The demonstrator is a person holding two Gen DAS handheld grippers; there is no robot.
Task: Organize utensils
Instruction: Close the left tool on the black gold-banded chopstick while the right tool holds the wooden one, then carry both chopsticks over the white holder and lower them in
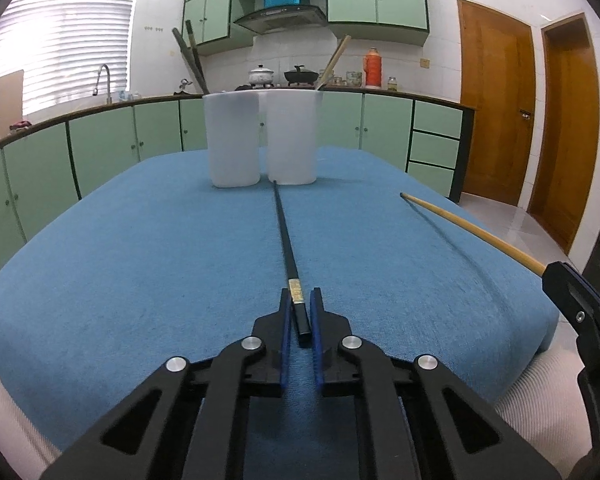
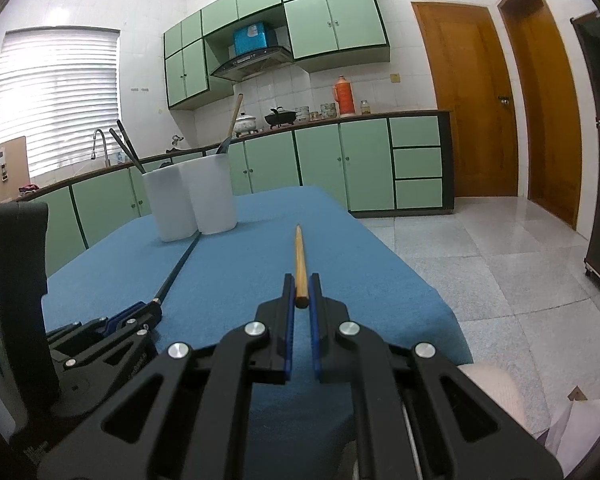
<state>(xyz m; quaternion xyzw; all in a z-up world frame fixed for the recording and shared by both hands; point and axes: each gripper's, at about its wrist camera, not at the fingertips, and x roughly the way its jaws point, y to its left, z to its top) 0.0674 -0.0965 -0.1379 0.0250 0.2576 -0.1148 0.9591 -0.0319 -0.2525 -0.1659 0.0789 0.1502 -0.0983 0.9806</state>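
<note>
Already we pinch the black chopstick (image 1: 288,252) in our left gripper (image 1: 300,300), its long axis aimed at the cups (image 1: 262,144) upper centre. Our right gripper (image 2: 300,286) clamps the wooden chopstick (image 2: 299,264).

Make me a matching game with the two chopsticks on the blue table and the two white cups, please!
Things:
1. black chopstick
2. wooden chopstick
3. left white cup
4. right white cup

Descriptions:
A. has a wooden chopstick standing in it
B. gripped at its end by the right gripper
C. has dark chopsticks standing in it
D. gripped at its end by the left gripper, tip reaching the foot of a cup

Pairs: 1-D, 2-B, 3-C, 4-A
</note>
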